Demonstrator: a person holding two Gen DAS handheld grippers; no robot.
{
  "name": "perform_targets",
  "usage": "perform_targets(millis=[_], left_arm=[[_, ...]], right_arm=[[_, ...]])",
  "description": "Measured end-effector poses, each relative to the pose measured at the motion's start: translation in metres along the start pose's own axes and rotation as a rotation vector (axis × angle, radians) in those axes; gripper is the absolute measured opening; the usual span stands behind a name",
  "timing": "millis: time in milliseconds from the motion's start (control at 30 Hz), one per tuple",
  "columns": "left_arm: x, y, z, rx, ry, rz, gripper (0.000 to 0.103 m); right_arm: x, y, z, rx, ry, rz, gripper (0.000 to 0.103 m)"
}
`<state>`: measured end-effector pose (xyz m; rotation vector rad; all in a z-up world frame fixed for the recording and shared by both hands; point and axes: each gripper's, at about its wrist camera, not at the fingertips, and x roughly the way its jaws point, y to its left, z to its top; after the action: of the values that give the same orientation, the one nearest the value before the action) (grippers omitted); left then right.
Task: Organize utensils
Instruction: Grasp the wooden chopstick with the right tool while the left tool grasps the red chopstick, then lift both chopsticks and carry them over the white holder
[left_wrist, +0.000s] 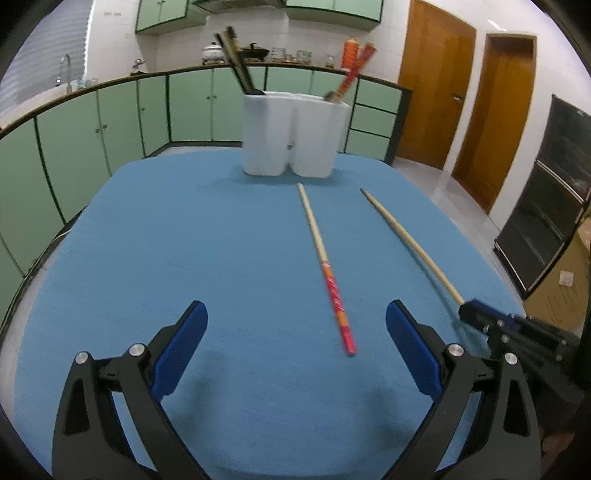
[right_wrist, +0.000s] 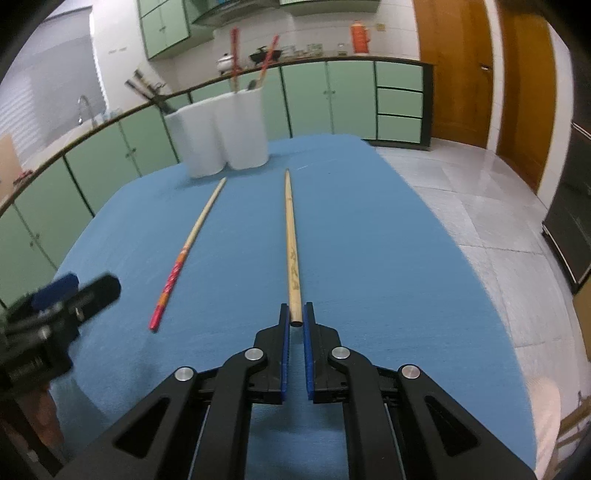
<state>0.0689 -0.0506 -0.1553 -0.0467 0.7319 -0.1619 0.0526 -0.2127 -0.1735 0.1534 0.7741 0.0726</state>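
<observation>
A white utensil holder (left_wrist: 291, 134) with several compartments stands at the far side of the blue table (left_wrist: 184, 229); it also shows in the right wrist view (right_wrist: 221, 133). It holds dark chopsticks (left_wrist: 236, 59) and red chopsticks (left_wrist: 354, 70). A red-handled chopstick (left_wrist: 325, 266) lies loose on the table, also seen in the right wrist view (right_wrist: 188, 251). My right gripper (right_wrist: 296, 314) is shut on the end of a plain wooden chopstick (right_wrist: 291, 240), low over the table. My left gripper (left_wrist: 295, 332) is open and empty, with the red-handled chopstick's end between its fingers.
Green kitchen cabinets (left_wrist: 110, 122) with a worktop run behind the table. Wooden doors (left_wrist: 436, 85) and a dark rack (left_wrist: 550, 192) stand on the right. Tiled floor (right_wrist: 480, 206) lies beyond the table's right edge.
</observation>
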Motion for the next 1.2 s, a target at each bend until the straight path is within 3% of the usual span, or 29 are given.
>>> perform_targets(millis=[333,533,733,867,1033,1200], left_arm=[[0.019,-0.021,-0.01,0.01,0.085,-0.02,0.072],[0.028,-0.019,-0.011,-0.008,0.126,-0.028,0.044],[0.033,-0.022,-0.011,0.007,0.134,-0.025,0.03],[0.034,-0.02,-0.01,-0.003,0.138,-0.033,0.005],[0.03,-0.02,-0.008,-0.002,0.124,-0.029,0.005],[0.009,-0.022,0.003,0.044,0.059,-0.009,0.005]], right_arm=[[-0.01,-0.019,0.001,0.037,-0.027,0.015,0.007],[-0.011,-0.019,-0.001,0.041,-0.024,0.021,0.007],[-0.009,-0.017,0.0,0.041,-0.016,0.023,0.007],[-0.009,-0.015,0.0,0.038,-0.015,0.023,0.007],[-0.01,-0.015,0.001,0.037,-0.02,0.02,0.007],[-0.015,-0.014,0.007,0.021,-0.046,0.012,0.007]])
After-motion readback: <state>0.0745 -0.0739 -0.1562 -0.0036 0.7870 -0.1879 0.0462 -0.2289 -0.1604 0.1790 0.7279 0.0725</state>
